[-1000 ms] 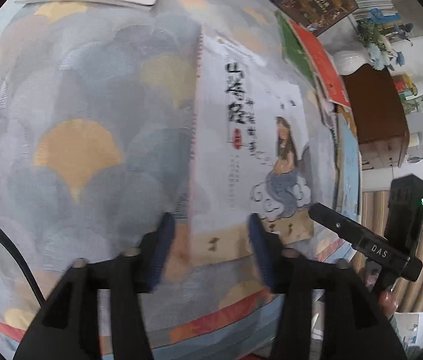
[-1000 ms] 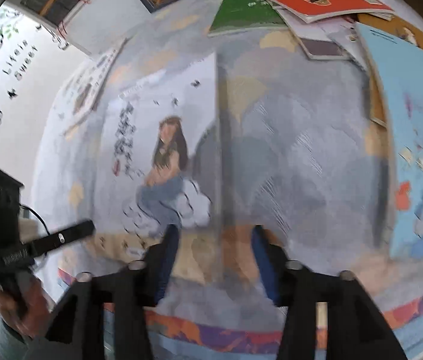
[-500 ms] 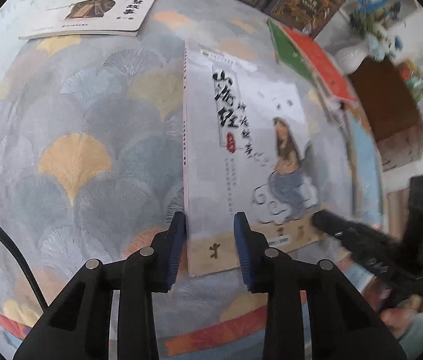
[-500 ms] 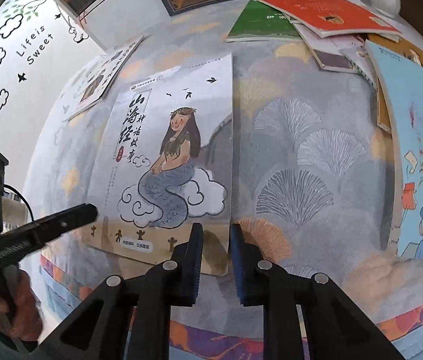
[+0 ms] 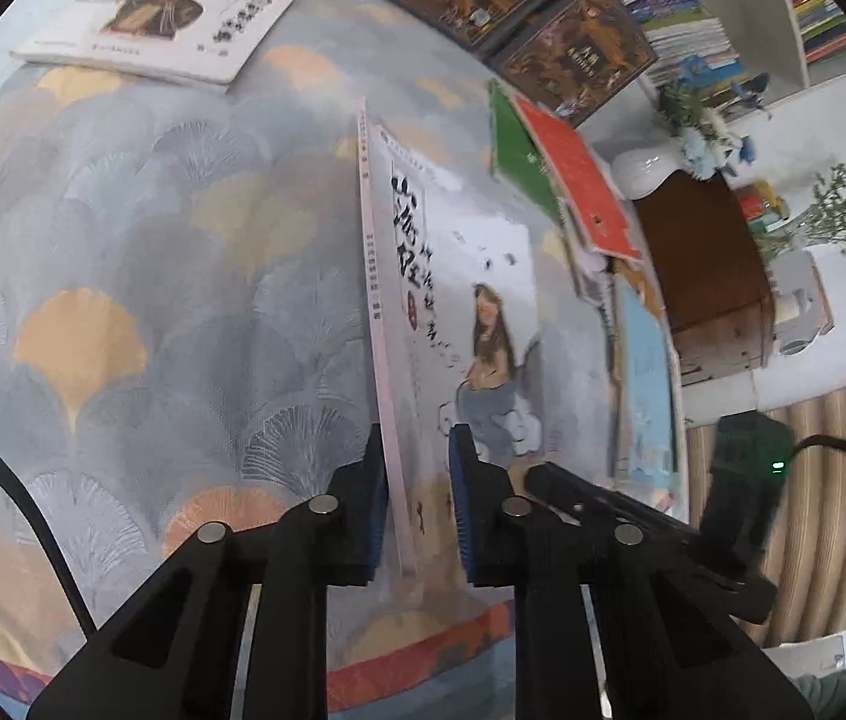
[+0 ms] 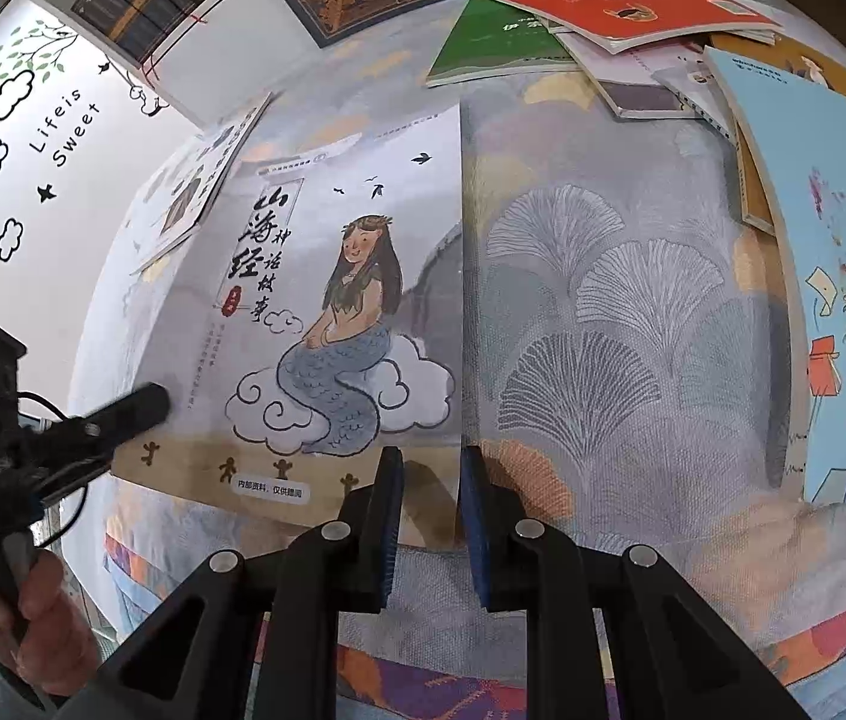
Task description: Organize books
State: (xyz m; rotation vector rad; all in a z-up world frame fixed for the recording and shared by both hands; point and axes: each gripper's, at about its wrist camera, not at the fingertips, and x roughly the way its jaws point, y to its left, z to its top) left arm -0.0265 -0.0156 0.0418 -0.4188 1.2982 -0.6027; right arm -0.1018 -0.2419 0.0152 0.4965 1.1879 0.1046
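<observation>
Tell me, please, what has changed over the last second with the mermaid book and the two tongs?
Both tongs closed onto the mermaid book: the left tongs have just been closing on its spine-side near corner, the right tongs clamped the other near corner, and that edge now looks lifted off the tablecloth. The other books, such as the red book, stayed put.

"Life is Sweet" stands on the wall [image 6: 63,126]; "山海经 神话故事" on the mermaid book [image 6: 327,300].
</observation>
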